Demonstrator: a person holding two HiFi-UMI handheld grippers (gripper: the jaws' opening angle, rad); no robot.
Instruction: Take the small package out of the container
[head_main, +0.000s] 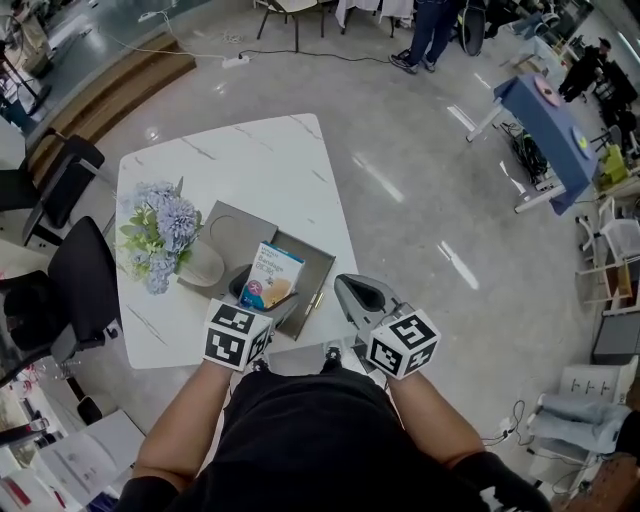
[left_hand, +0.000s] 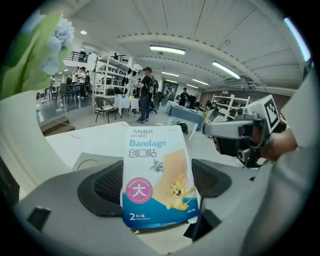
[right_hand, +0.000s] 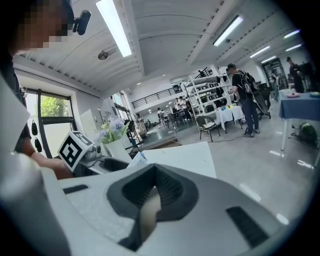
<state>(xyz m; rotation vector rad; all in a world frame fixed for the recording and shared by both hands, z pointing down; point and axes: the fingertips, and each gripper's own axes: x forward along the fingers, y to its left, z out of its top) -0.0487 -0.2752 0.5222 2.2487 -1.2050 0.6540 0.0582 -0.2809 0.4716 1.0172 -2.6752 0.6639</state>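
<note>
Left claw (left_hand: 159, 186) grips upright blue-and-white bandage package (left_hand: 156, 170).

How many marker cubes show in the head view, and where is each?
2. One marker cube sits on the left gripper, at the table's front edge; the other sits on the right gripper, beside the table. None seems hidden.

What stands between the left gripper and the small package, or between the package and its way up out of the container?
Nothing visible does. The bandage package already sits between the jaws of the left gripper, over the open grey container. No lid covers it, and the flower vase stands off to one side.
</note>
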